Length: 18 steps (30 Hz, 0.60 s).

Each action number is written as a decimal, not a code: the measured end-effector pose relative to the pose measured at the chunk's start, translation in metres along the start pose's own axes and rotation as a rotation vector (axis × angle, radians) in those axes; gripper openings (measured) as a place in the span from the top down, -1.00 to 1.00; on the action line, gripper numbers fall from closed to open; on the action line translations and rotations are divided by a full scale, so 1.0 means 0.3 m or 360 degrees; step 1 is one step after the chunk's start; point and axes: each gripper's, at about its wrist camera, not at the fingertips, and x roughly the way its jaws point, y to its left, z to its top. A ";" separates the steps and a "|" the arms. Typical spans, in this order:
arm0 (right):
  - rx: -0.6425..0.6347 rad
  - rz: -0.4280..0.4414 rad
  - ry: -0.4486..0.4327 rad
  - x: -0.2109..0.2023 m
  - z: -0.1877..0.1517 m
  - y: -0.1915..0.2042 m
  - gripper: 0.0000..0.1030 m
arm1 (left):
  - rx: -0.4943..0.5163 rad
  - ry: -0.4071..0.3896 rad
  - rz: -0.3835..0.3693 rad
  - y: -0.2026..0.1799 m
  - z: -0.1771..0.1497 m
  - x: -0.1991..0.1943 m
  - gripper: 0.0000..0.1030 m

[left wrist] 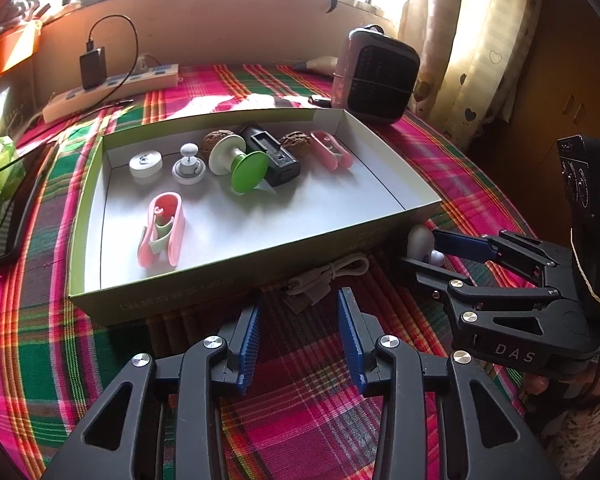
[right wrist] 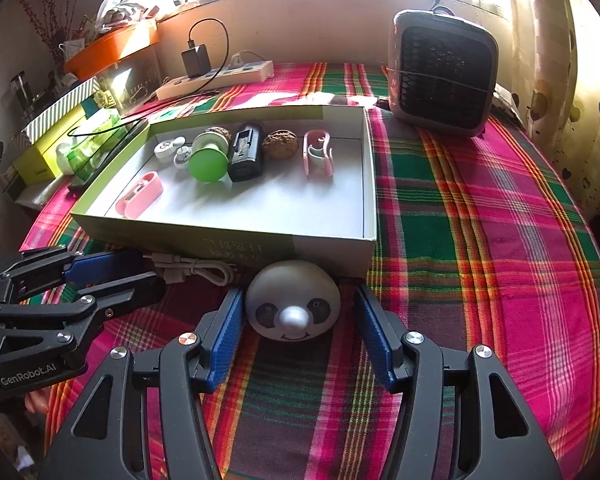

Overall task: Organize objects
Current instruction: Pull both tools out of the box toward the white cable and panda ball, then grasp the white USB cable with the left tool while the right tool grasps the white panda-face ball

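— Plaid cloth [right wrist: 480,208] in pink, green and orange covers the table; on it stands a shallow cardboard box [right wrist: 332,248], its near wall facing both grippers. What lies inside?

— Along the far wall: a white round case [left wrist: 145,163], a white knobbed disc [left wrist: 188,167], two walnut-like balls [left wrist: 296,142], a green-and-white spool-shaped piece [left wrist: 240,166], a black charger-like block [left wrist: 274,156] and a pink clip [left wrist: 332,150]. A second pink clip [left wrist: 162,230] lies apart, nearer the front.

— And outside the box?

— A white dome with a panda face [right wrist: 294,304] sits on the cloth just before the box's near wall, between the spread blue pads of the right gripper [right wrist: 296,328], which do not appear to touch it. A bundled white cable [left wrist: 328,276] lies against the same wall, just ahead of the left gripper [left wrist: 298,332], whose jaws stand apart on nothing.

— Behind?

— A small heater [right wrist: 442,68] and a power strip [right wrist: 216,78] by the window.
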 end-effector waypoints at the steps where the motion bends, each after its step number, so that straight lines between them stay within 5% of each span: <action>1: 0.0009 0.0005 -0.0007 -0.004 -0.001 -0.005 -0.09 | 0.0013 0.0000 -0.0005 -0.005 0.001 0.002 0.32; 4: 0.0025 -0.0006 -0.0024 -0.015 -0.004 -0.016 0.07 | 0.0033 0.0010 -0.0027 -0.017 0.005 0.011 0.32; 18: 0.0011 -0.0013 -0.0035 -0.052 -0.035 -0.050 0.13 | 0.0145 0.0049 -0.0128 -0.119 -0.025 0.014 0.32</action>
